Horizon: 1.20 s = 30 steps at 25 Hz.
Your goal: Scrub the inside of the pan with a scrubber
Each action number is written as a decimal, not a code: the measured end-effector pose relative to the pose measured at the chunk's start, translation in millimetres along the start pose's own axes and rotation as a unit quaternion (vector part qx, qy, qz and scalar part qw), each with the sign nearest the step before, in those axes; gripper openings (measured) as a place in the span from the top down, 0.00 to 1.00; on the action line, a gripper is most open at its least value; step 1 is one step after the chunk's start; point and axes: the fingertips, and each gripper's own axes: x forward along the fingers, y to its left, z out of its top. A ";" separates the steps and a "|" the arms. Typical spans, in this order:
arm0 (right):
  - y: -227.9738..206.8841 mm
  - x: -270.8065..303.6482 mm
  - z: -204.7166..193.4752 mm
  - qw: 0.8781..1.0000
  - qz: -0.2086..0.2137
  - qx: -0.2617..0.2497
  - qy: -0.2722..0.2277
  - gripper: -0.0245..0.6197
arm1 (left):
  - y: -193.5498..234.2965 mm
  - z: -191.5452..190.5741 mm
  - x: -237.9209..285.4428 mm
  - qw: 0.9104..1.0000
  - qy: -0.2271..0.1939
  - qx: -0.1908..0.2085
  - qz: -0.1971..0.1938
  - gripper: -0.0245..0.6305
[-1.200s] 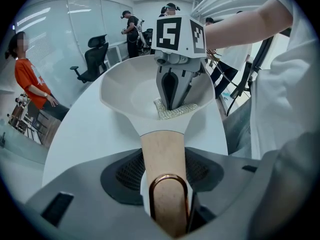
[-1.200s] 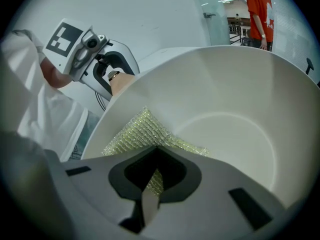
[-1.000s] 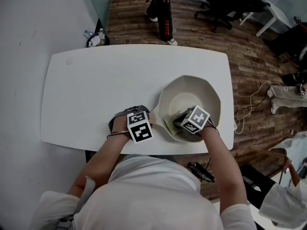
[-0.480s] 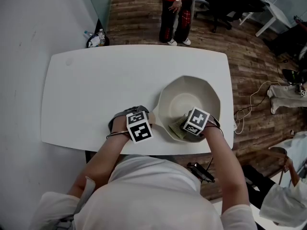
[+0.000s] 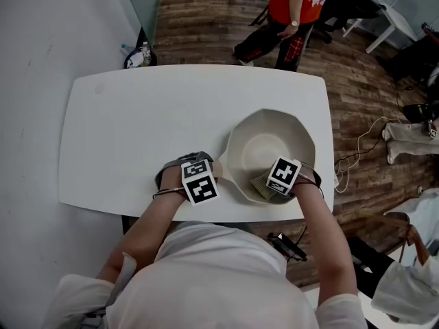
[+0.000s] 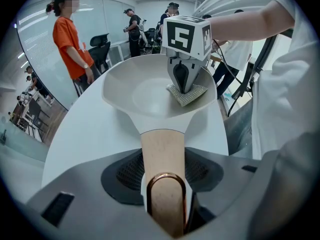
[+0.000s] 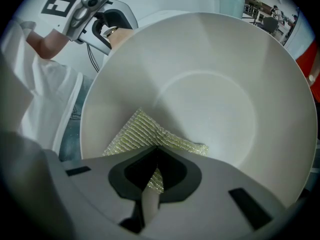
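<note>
A white pan [image 5: 264,125] sits on the right of the white table [image 5: 137,115]. Its wooden handle [image 6: 162,149] runs back between the jaws of my left gripper [image 6: 162,176], which is shut on it near the front edge [image 5: 204,170]. My right gripper [image 5: 278,184] points steeply down into the near right side of the pan, shut on a yellow-green mesh scrubber [image 7: 142,134]. The scrubber [image 6: 187,94] lies pressed against the pan's sloping inner wall [image 7: 215,89]. The left gripper [image 7: 100,21] also shows past the rim in the right gripper view.
A person in an orange top [image 5: 291,12] walks on the wooden floor beyond the table's far edge. Office chairs [image 5: 329,5] stand at the back right. Cables [image 5: 363,142] lie on the floor to the right. The pan is close to the table's right and front edges.
My right gripper has slid the scrubber to the right along the pan's near wall. The left gripper has kept still on the handle. The person behind the table has walked to the right.
</note>
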 end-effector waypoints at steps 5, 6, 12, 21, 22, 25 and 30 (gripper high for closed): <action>-11.0 -5.7 -12.7 0.999 -0.029 0.004 0.025 0.93 | -0.5 1.0 -2.1 1.000 0.000 0.000 0.001 0.62; -13.9 -6.4 -14.7 0.999 -0.036 0.004 0.029 0.93 | -0.3 0.6 -2.1 1.000 0.000 0.000 0.001 0.63; -31.1 -10.5 -25.3 0.996 -0.075 0.007 0.045 0.93 | -0.7 1.7 -0.9 1.000 -0.001 0.003 0.002 0.63; -62.2 -15.8 -25.0 0.988 -0.147 0.002 0.041 0.93 | 0.2 0.9 -0.9 1.000 -0.001 0.007 0.001 0.63; -64.6 -16.7 -25.7 0.987 -0.154 0.003 0.042 0.93 | 0.0 1.0 -1.1 1.000 -0.001 0.007 0.001 0.63; -72.1 -19.3 -27.3 0.984 -0.174 0.007 0.041 0.93 | -0.7 1.8 -1.7 1.000 -0.002 0.010 0.000 0.63; -84.4 -22.6 -26.8 0.978 -0.206 0.005 0.038 0.93 | -0.5 1.2 -1.4 1.000 -0.001 0.012 0.000 0.63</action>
